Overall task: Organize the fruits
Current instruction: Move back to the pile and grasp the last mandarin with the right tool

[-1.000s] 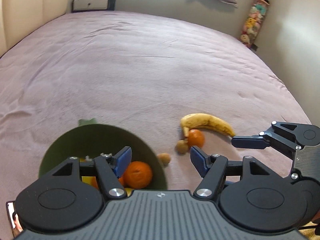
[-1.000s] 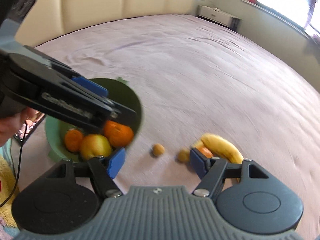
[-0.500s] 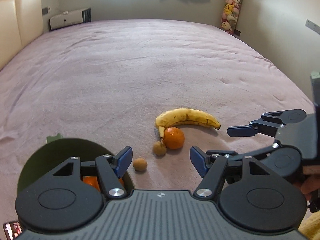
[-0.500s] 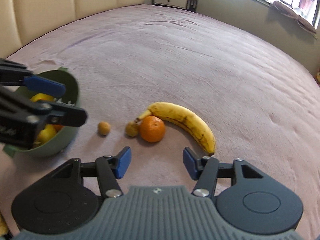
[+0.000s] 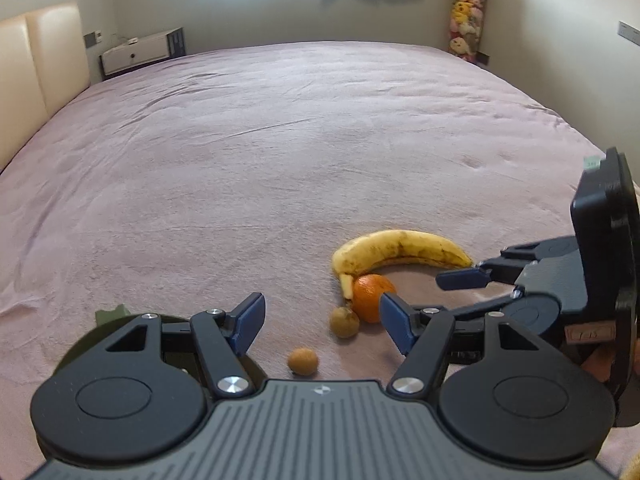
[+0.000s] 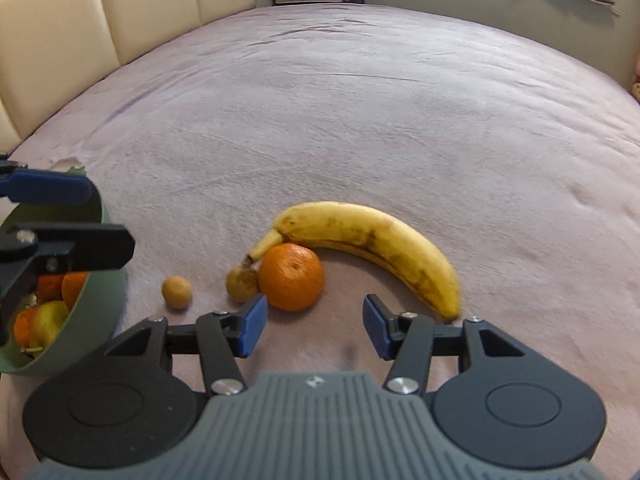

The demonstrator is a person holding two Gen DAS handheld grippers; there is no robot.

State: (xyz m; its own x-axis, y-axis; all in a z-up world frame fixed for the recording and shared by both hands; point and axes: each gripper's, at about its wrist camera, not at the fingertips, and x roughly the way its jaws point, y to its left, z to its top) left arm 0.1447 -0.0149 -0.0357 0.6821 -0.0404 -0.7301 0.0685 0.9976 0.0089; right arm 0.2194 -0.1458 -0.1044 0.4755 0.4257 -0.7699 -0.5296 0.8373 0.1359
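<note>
On the pink bedspread lie a banana [image 6: 372,236], an orange [image 6: 291,276] tucked against its stem, and two small brown fruits [image 6: 241,284] [image 6: 176,291]. My right gripper [image 6: 316,328] hovers open just in front of the orange, nothing between its blue pads. A green bowl [image 6: 92,320] at the left holds oranges and a yellow-green fruit [image 6: 48,320]. My left gripper [image 5: 322,320] is open and empty above the bowl's near side. Past its tips lie the banana [image 5: 400,246], the orange [image 5: 370,296] and the brown fruits [image 5: 344,322] [image 5: 303,360]. It hides most of the bowl [image 5: 108,314].
A cream padded headboard [image 6: 60,40] runs along the bed's left side. A white cabinet [image 5: 140,52] stands by the far wall under a window, and a column of plush toys [image 5: 466,20] hangs in the far right corner. Bare bedspread stretches beyond the fruit.
My right gripper has swung from the bowl toward the orange and banana, sunk closer to them, and its jaws have narrowed. My left gripper has shifted off the bowl toward the loose fruit.
</note>
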